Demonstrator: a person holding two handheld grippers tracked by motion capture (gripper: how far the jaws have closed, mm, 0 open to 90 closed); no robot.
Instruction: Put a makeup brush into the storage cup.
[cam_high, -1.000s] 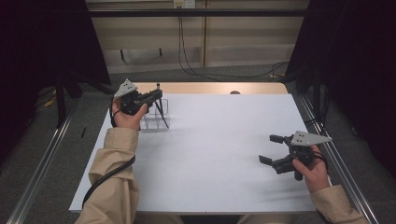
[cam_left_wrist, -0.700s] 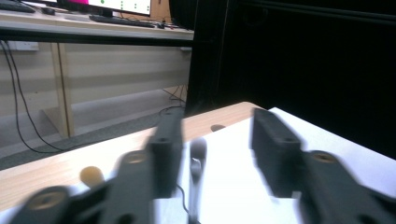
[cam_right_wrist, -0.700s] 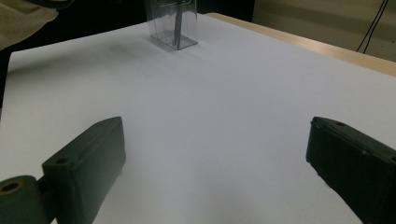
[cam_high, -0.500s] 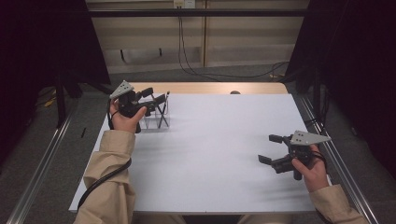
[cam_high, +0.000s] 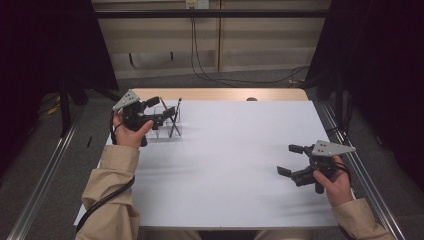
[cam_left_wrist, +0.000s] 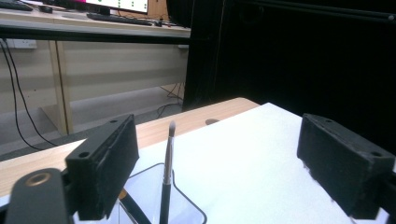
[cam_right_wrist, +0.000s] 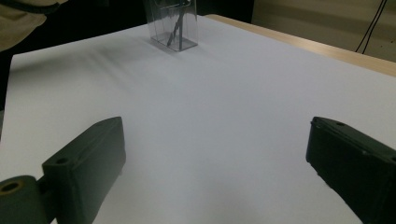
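A clear holder (cam_high: 167, 127) near the far left corner of the white table (cam_high: 230, 165), at about ten o'clock from the middle. Thin brushes (cam_high: 175, 117) inside, leaning and crossing, one pale tip (cam_left_wrist: 171, 127) poking up. Left gripper (cam_high: 162, 111) right over the holder, jaws wide apart and just opened, one brush between them but not pressed. Hand and tan sleeve (cam_high: 112, 175) behind it, toward seven o'clock. Black cable (cam_high: 100, 205) trailing down beside the sleeve. Bare table in the middle, nothing in the way. Right gripper (cam_high: 289, 160) well apart at four o'clock, jaws wide and empty, pointing back across the table toward the holder (cam_right_wrist: 172, 28). Wooden edge (cam_high: 220, 94) at twelve o'clock, with wires (cam_high: 200, 55) behind.
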